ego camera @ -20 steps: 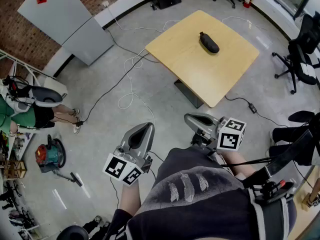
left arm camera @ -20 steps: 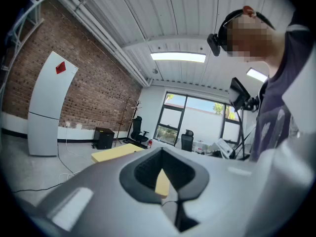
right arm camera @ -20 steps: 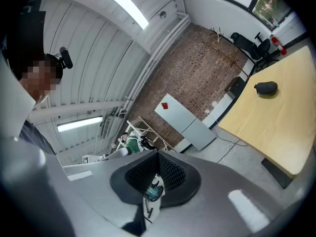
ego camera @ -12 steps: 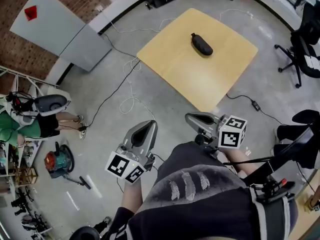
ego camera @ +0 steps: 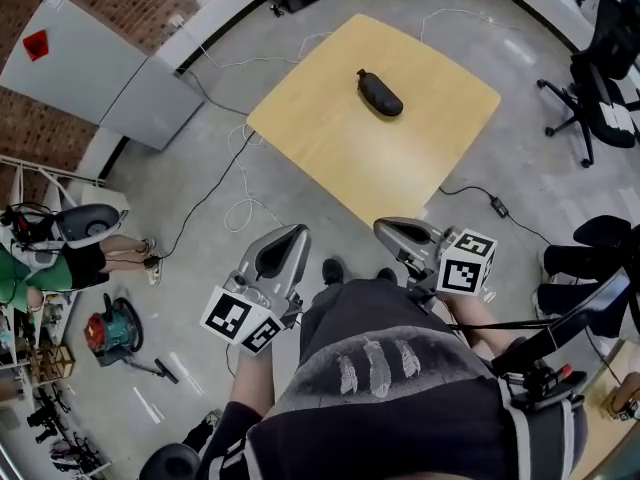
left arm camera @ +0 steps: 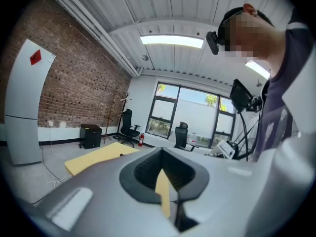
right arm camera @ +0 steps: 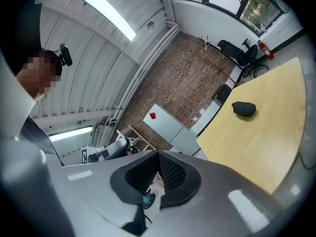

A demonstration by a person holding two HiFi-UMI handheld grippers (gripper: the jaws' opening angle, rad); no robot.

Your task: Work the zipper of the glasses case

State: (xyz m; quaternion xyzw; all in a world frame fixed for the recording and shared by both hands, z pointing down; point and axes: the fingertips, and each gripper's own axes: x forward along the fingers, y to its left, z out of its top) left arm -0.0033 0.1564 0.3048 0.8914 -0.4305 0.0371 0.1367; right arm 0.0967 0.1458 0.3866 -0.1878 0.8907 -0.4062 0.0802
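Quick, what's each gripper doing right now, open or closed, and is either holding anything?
Left gripper: closed, holding nothing.
Right gripper: closed, holding nothing.

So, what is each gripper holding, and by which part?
Nothing: left gripper and right gripper are shut, empty; the glasses case lies on the table, untouched.

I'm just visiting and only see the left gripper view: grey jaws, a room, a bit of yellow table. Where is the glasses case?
Observer: In the head view the black glasses case lies on the yellow table, toward its far corner.
Visitor: Is the other gripper holding it?
Observer: No. The right gripper is shut on nothing, close to the person's body and not at the table.
Visitor: Anything else on that table?
Observer: No. The right gripper view shows the glasses case alone on it.
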